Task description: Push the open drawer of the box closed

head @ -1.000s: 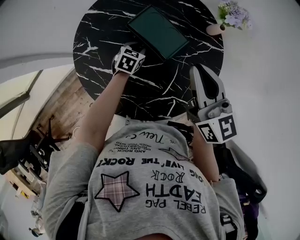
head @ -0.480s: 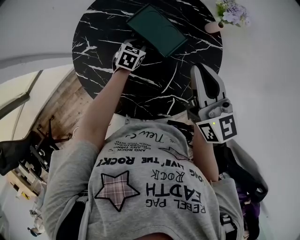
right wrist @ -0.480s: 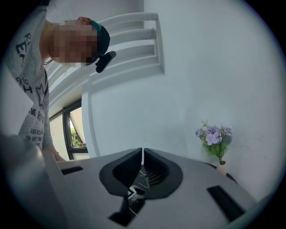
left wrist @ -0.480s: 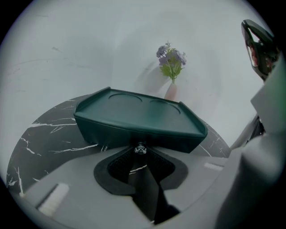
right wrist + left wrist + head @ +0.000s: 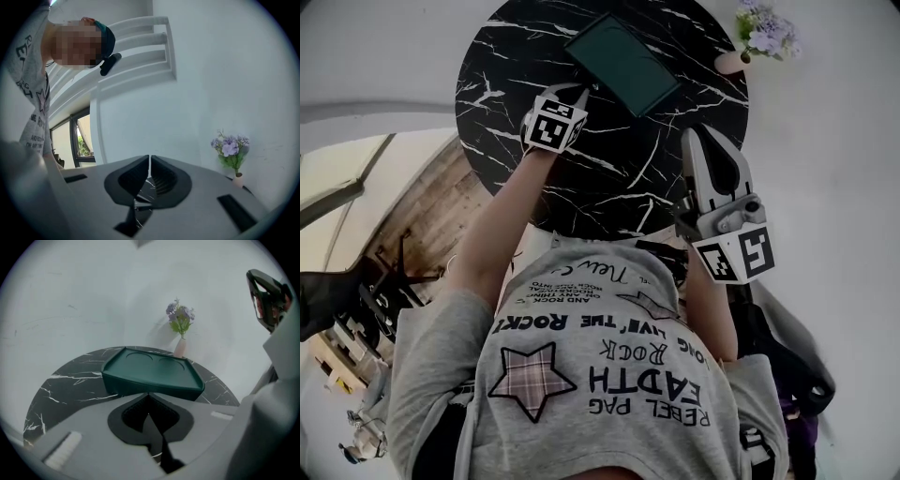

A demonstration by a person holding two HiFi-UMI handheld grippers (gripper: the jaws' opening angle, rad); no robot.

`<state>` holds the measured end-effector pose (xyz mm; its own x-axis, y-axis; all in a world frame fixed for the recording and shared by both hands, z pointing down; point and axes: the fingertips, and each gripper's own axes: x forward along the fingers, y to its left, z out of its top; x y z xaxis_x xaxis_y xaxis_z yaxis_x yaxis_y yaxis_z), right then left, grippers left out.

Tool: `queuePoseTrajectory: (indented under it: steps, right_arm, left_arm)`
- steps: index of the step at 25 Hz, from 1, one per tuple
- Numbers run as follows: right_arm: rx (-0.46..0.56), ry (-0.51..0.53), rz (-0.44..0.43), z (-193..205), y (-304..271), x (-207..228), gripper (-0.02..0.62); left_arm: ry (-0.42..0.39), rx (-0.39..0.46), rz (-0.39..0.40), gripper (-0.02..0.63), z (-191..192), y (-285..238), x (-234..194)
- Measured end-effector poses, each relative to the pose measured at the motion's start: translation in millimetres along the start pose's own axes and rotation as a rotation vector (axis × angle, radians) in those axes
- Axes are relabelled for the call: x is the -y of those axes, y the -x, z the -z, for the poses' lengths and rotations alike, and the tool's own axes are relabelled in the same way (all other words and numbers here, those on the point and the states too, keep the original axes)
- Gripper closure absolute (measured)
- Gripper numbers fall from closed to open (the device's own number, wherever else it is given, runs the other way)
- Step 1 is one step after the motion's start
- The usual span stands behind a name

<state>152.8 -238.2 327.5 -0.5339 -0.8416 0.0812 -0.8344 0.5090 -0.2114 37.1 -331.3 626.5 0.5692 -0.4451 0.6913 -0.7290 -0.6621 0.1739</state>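
The dark green box [image 5: 623, 61] lies on the far part of the round black marble table [image 5: 619, 178]. In the left gripper view the box [image 5: 150, 373] fills the middle, its near side looks flush and no drawer stands out from it. My left gripper [image 5: 579, 94] is shut, empty, with its tips just short of the box's near edge; its jaws [image 5: 149, 399] meet in front of the box. My right gripper [image 5: 699, 133] hangs shut and empty above the table's right side, well away from the box, and points up at the wall [image 5: 149, 161].
A small pink vase with purple flowers [image 5: 759, 33] stands at the table's far right rim, beyond the box [image 5: 180, 333]. White wall lies behind the table. Wooden floor and dark furniture [image 5: 384, 281] show at the left.
The left gripper has drawn back a little from the box toward me. The right gripper has hardly moved.
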Motion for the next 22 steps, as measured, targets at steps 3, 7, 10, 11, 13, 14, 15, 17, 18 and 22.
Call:
queuePoseTrajectory:
  steps: [3,7,10,11,13,14,15,17,18,22]
  right_arm:
    - [0.015,0.008,-0.012,-3.6,1.0,-2.1,0.578]
    - [0.036,0.020,-0.023,-8.6,5.2,-3.6,0.578]
    - [0.046,0.027,-0.019,-13.4,11.2,-4.7,0.578]
    - [0.050,0.028,-0.019,-15.4,12.9,-5.1,0.578]
    - [0.058,0.035,-0.021,-19.7,14.2,-5.0,0.578]
    - [0.063,0.040,-0.024,-21.9,14.3,-4.4,0.578]
    - [0.068,0.045,-0.026,-24.2,14.5,-3.9,0.578]
    - [0.079,0.055,-0.030,-28.8,16.7,-4.1,0.578]
    - [0.085,0.059,-0.031,-31.3,18.6,-4.9,0.578]
    - [0.114,0.077,-0.033,-43.3,22.6,-7.9,0.578]
  left_arm:
    - [-0.002,0.065,-0.030,0.597,-14.9,22.3,-2.9]
    - [0.003,0.172,-0.067,0.597,-37.3,60.7,-4.3]
    - [0.073,0.259,-0.062,0.597,-49.3,94.0,2.8]
    - [0.077,0.283,-0.067,0.597,-52.9,105.2,5.4]
    - [0.058,0.325,-0.091,0.597,-61.2,127.6,7.0]
    - [0.047,0.348,-0.107,0.597,-66.4,139.2,5.9]
    - [0.037,0.373,-0.124,0.597,-71.9,151.4,4.1]
    - [0.024,0.424,-0.158,0.597,-81.9,177.4,0.5]
    - [0.018,0.447,-0.176,0.597,-86.1,191.0,-1.0]
    - [-0.020,0.531,-0.267,0.597,-103.6,245.4,-9.5]
